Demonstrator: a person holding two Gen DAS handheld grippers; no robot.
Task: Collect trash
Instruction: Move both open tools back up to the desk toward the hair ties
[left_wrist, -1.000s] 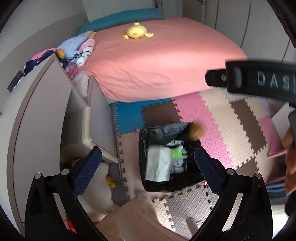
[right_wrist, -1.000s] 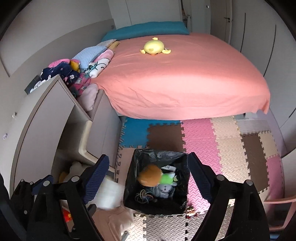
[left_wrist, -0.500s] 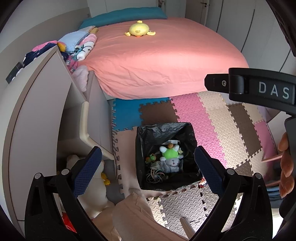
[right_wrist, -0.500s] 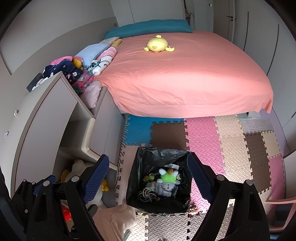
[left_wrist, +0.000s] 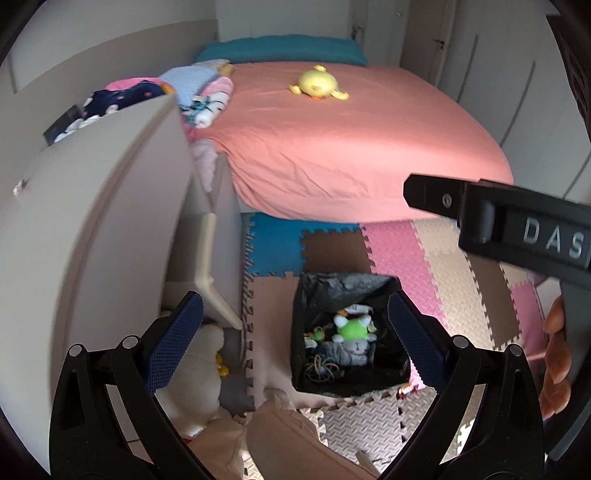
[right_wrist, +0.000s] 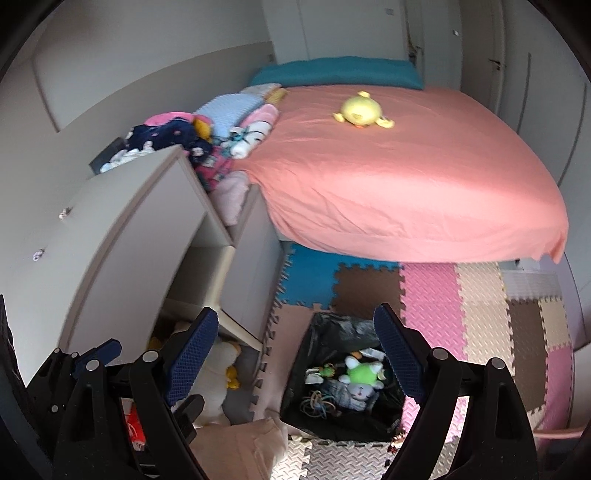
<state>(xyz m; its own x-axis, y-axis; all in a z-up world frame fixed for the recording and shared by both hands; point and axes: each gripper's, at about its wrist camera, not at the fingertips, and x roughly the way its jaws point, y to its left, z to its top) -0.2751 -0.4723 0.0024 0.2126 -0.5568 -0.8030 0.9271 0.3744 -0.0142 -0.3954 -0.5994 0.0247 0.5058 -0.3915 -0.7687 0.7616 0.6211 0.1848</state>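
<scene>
A bin lined with a black bag (left_wrist: 334, 286) stands on the foam floor mat; it also shows in the right wrist view (right_wrist: 332, 328). Inside lie a green and grey plush toy (left_wrist: 352, 330), rubber bands (left_wrist: 321, 369) and small scraps. My left gripper (left_wrist: 295, 338) is open and empty, held high above the bin. My right gripper (right_wrist: 295, 352) is open and empty, also above the bin. The right gripper's body (left_wrist: 517, 229) crosses the right side of the left wrist view.
A bed with a pink sheet (right_wrist: 406, 173) and a yellow plush (right_wrist: 360, 109) fills the back. A beige cabinet (right_wrist: 129, 240) stands at the left with a white plush (right_wrist: 218, 369) below it. Folded clothes (right_wrist: 221, 122) lie beside the bed. Coloured foam tiles (right_wrist: 461, 314) cover the floor.
One second ago white paper and a brown item were dropping into the bin; now they are out of sight. Both grippers have risen and tilted up, staying open.
</scene>
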